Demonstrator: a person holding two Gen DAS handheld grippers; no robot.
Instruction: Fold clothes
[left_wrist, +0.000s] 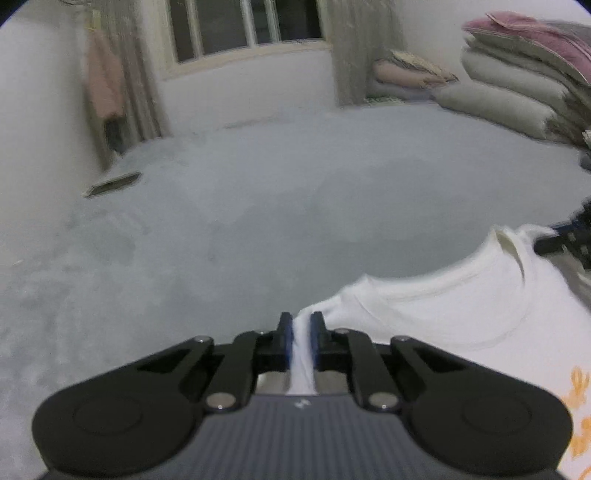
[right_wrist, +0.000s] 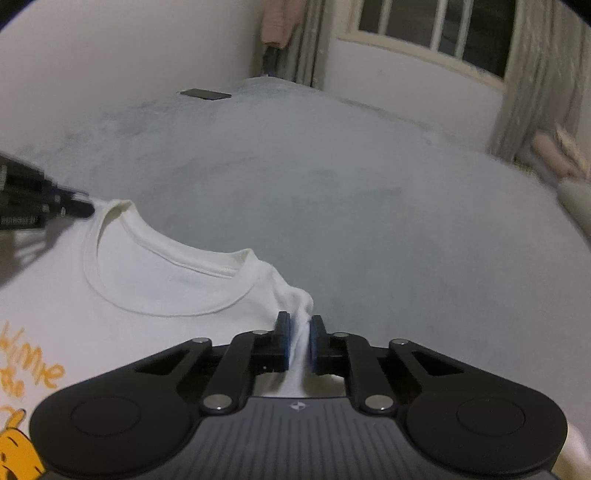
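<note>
Two grippers, both pinched shut

The left gripper (left_wrist: 301, 325) and the right gripper (right_wrist: 299, 325) are each closed on a fold of the white shirt (right_wrist: 166, 280).

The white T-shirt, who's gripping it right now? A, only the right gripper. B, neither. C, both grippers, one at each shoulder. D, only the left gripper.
C: the left gripper and the right gripper each pinch white T-shirt fabric beside the collar.

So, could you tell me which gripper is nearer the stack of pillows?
Right. The right gripper holds the white T-shirt shoulder on the side of the stack of pillows; the left gripper holds the far shoulder.
</note>
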